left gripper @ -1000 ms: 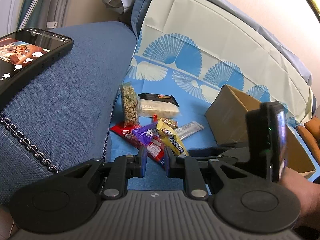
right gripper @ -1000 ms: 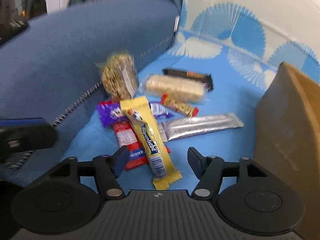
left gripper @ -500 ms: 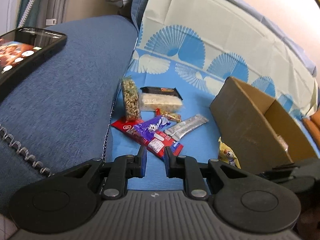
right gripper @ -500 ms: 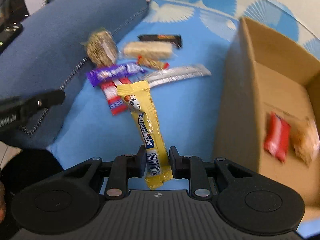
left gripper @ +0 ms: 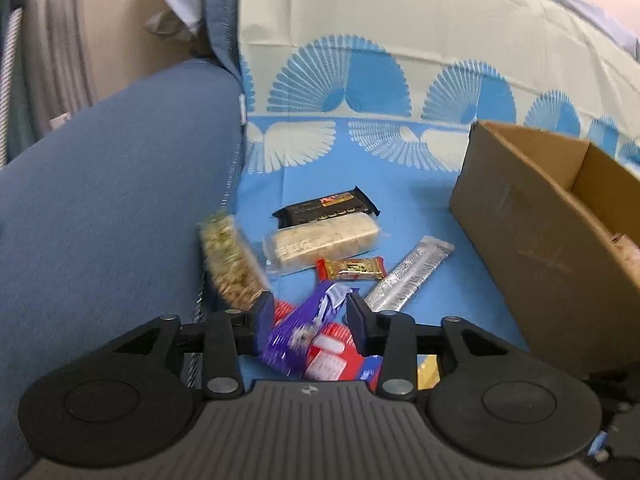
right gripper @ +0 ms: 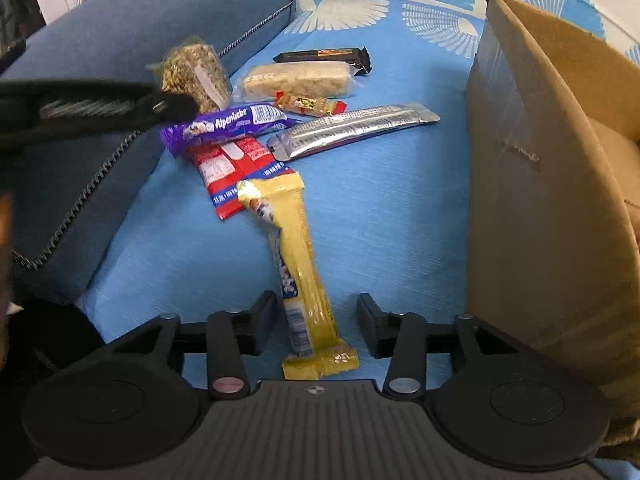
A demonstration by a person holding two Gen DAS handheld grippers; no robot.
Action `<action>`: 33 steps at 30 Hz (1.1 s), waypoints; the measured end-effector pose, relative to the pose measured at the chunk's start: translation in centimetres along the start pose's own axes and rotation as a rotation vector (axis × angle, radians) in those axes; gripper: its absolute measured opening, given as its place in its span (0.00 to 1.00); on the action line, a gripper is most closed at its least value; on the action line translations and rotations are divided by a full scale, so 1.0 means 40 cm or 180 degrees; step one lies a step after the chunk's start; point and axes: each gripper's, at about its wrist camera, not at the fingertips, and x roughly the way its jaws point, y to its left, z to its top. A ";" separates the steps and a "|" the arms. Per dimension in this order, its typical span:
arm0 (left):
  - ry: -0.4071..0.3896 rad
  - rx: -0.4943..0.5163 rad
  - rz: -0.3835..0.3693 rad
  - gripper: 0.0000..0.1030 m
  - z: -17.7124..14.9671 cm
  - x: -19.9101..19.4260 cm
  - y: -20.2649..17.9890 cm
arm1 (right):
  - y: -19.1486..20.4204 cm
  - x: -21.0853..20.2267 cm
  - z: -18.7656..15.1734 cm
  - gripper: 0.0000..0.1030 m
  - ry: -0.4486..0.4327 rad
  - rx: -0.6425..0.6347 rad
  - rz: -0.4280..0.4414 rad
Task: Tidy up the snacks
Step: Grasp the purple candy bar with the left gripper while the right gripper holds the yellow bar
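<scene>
Snacks lie on a blue patterned sheet (right gripper: 392, 208). My left gripper (left gripper: 308, 320) is open, its fingers either side of the purple Alpenliebe pack (left gripper: 304, 328), which lies over a red pack (left gripper: 324, 356); the purple pack also shows in the right wrist view (right gripper: 228, 122). My right gripper (right gripper: 316, 316) is open, with the yellow pack (right gripper: 296, 268) lying on the sheet between its fingers. A cardboard box (right gripper: 532, 184) stands at the right; it also shows in the left wrist view (left gripper: 540, 240).
A nut bag (left gripper: 230, 258), a black bar (left gripper: 326, 208), a pale wafer pack (left gripper: 324, 240), a small red-gold candy (left gripper: 352, 269) and a silver stick (left gripper: 408, 276) lie beyond. The blue sofa arm (left gripper: 104, 200) rises at the left.
My left gripper opened and moved forward and down over the purple pack. My right gripper opened and let go of the yellow pack, which now lies on the sheet.
</scene>
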 end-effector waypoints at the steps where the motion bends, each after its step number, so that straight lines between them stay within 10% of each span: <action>1: 0.0061 0.0058 0.0015 0.47 0.006 0.022 -0.009 | -0.001 0.003 0.002 0.47 -0.0011 -0.0007 0.0006; 10: 0.0523 0.0203 0.0158 0.18 -0.042 0.060 0.011 | -0.003 0.003 0.011 0.48 -0.0063 -0.0025 0.0067; 21: 0.1136 -0.0664 -0.0340 0.18 -0.137 -0.066 0.077 | -0.005 -0.016 -0.002 0.25 -0.0104 0.0036 0.0139; 33: 0.1160 -0.0735 -0.0535 0.30 -0.149 -0.068 0.086 | 0.018 -0.046 -0.001 0.36 -0.0129 0.0124 0.0180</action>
